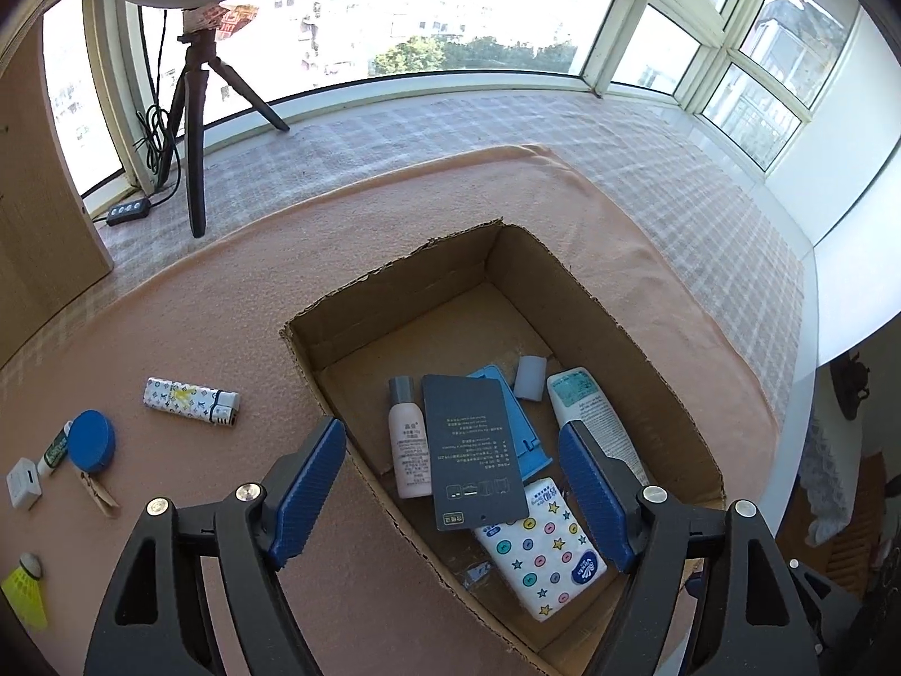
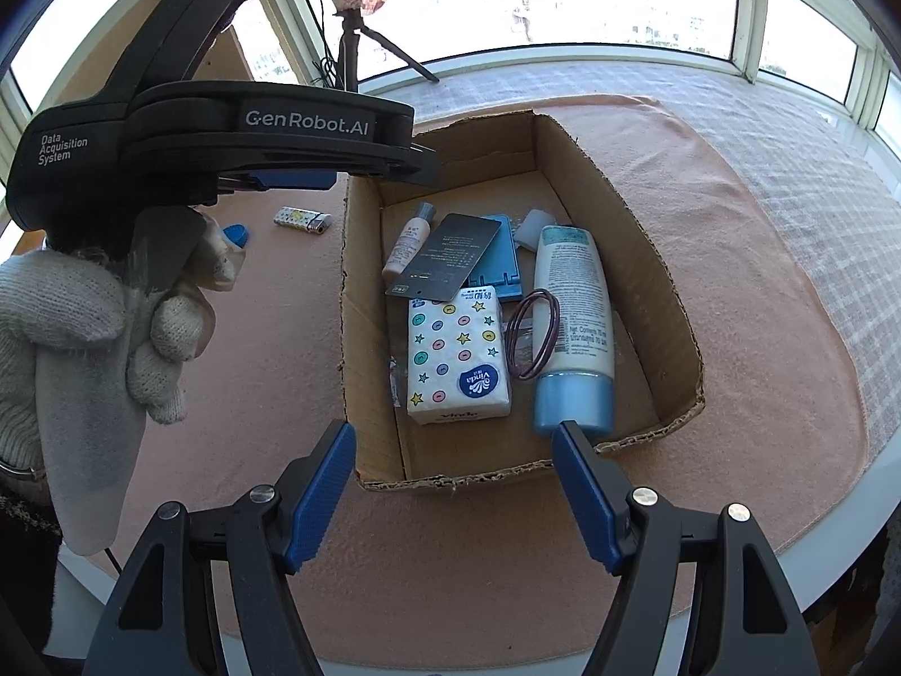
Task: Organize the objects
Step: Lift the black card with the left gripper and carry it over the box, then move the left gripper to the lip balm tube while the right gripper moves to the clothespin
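box [image 1: 647, 349]: open cardboard, under left gripper [image 1: 453, 484]
dark card [image 1: 473, 450]: flat, between its jaws
lighter [image 1: 191, 400]: outside, far left

one cardboard box [image 2: 619, 214] on the bench, and inside it: one tissue pack [image 2: 459, 355], one dark card [image 2: 447, 256], one small pink bottle [image 2: 408, 239], one big white tube with a blue cap [image 2: 571, 310], one blue flat piece [image 2: 498, 270], one small white cap [image 2: 532, 228], two hair rings [image 2: 532, 338]. out on the cloth: one lighter [image 1: 191, 400], one blue round lid [image 1: 90, 442], one clothespin [image 1: 100, 493], one white plug block [image 1: 23, 481], one small green-labelled tube [image 1: 53, 453], one yellow shuttlecock [image 1: 25, 586].
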Motion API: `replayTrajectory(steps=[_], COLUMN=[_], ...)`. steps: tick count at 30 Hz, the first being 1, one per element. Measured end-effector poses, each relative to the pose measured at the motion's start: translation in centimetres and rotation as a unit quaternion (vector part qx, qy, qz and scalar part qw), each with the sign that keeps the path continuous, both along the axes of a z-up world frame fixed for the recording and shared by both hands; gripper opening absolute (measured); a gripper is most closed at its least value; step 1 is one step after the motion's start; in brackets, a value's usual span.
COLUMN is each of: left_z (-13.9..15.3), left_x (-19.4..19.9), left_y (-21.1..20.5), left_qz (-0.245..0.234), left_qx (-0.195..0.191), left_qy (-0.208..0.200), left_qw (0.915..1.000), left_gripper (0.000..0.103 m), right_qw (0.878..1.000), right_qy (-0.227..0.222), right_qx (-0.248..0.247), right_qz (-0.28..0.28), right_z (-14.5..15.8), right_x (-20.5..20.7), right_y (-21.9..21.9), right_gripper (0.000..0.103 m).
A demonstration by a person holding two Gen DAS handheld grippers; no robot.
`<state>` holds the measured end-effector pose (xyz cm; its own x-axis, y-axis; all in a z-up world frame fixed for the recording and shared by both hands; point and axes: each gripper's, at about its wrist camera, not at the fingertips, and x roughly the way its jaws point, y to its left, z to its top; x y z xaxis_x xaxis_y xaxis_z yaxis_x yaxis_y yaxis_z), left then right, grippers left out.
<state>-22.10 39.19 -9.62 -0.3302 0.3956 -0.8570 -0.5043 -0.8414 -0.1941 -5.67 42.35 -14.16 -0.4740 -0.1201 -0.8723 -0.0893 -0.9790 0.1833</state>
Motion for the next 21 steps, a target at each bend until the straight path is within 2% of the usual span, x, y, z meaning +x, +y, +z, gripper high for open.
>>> replayTrajectory(steps=[9,21], left_z=[0.6,-1.1], left_x=[-0.7,-2.3], left_y=[-6.0,-17.7], left_qz=[0.042,0.119], left_qx=[0.006,-0.017], left_qy=[0.008,-0.007], left_qw=[0.9991,0.9927], left_gripper=[0.081,0.08], right_qw=[1.0,0.997], right_qy=[0.002,0.013], right_qx=[-0.005,-0.021], right_qz=[0.022,0.07], right_z=[0.2,1.0], right_x=[-2.1,-7.3], right_y=[-2.4,-7.5], right_gripper=[0.068,0.069])
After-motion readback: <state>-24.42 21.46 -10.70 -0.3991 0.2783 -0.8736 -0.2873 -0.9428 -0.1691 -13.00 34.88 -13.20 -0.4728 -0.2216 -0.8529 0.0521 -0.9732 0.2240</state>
